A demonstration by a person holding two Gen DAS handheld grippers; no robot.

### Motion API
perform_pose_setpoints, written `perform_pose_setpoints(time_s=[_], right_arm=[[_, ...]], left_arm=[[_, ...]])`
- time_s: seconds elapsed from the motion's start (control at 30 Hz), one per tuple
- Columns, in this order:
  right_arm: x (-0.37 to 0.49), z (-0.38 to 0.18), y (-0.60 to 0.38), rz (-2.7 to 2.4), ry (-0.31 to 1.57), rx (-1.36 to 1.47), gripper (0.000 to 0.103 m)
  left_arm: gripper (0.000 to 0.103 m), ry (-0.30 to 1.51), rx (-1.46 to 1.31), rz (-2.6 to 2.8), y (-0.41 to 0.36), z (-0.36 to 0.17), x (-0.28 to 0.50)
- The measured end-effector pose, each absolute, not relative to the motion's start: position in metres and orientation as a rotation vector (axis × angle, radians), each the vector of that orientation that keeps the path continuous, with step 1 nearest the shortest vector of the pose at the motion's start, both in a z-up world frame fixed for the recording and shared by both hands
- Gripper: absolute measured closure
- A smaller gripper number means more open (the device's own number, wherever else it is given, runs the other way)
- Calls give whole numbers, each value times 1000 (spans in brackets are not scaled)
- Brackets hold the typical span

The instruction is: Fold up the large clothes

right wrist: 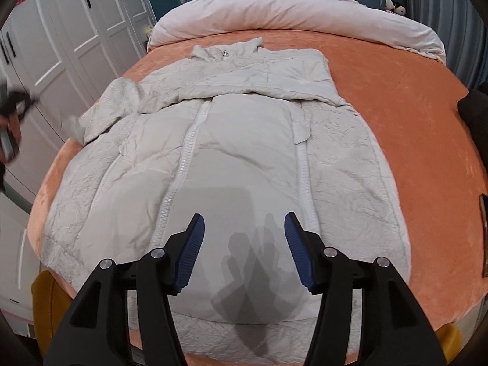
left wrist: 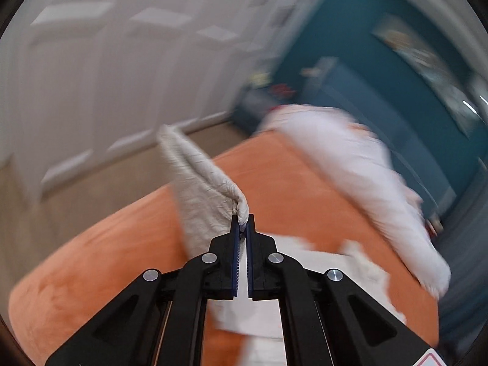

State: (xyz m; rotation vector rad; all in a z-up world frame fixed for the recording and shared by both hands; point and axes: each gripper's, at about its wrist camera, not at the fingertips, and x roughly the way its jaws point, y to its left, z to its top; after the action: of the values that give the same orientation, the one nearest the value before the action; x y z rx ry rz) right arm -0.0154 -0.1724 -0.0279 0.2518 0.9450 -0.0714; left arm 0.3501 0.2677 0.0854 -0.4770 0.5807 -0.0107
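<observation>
Right wrist view showed our right gripper (right wrist: 244, 228) with fingers apart, hovering above the coat (right wrist: 231, 152), which lay front-up on the orange bed (right wrist: 411, 122). Our left gripper (left wrist: 243, 224) was clamped on the sleeve cuff (left wrist: 241, 207). We judged the sleeve fold in hand; next, carry the cuff across the chest.
</observation>
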Motion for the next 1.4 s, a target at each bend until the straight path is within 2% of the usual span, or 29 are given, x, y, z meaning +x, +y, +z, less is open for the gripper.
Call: perform_pose_setpoints(time_s=[0.07,0.17,0.3,0.33,0.4,0.43,0.47,0.5,0.63,0.67,0.8,1.0,1.1,1.3,1.37,1.4], right_arm=[[-17,-30,-175,-65,938,287,50],[-20,-30,-182,-64,920,327,50],[-30,-32,-199,-87,905,350,50],[-33,-33,-206,-97,905,359,50],[-39,-37,-218,-119,907,384,49],[-43,-40,-228,-134,908,406,48],[-45,-42,-235,-146,908,419,48],[-48,-44,-241,-158,909,429,48],[-50,-48,-267,-193,900,455,47],[-45,-48,-272,-193,897,460,47],[-7,-40,-291,-164,852,479,43],[103,-25,-295,-100,800,447,43],[164,-26,-288,-68,815,437,39],[238,-59,-287,-101,892,543,36],[250,-71,-283,-94,921,574,49],[252,-75,-280,-75,932,584,64]], left_arm=[[102,531,-391,-153,197,127,340],[102,505,-286,-353,87,159,323],[99,576,-164,-529,-45,135,303],[96,624,-131,-556,-83,113,297],[81,720,-119,-580,-122,79,293],[64,777,-124,-576,-138,59,290],[57,828,-139,-564,-149,35,283],[57,858,-146,-556,-155,18,278],[54,905,-115,-537,-149,-11,272],[50,890,-101,-510,-134,-11,273],[48,828,-63,-378,-76,-7,285],[48,859,-85,-124,22,-21,346],[48,882,-99,-18,61,-36,365],[48,932,-120,86,101,-66,395],[48,945,-114,100,104,-77,402],[48,954,-111,103,103,-82,401]])
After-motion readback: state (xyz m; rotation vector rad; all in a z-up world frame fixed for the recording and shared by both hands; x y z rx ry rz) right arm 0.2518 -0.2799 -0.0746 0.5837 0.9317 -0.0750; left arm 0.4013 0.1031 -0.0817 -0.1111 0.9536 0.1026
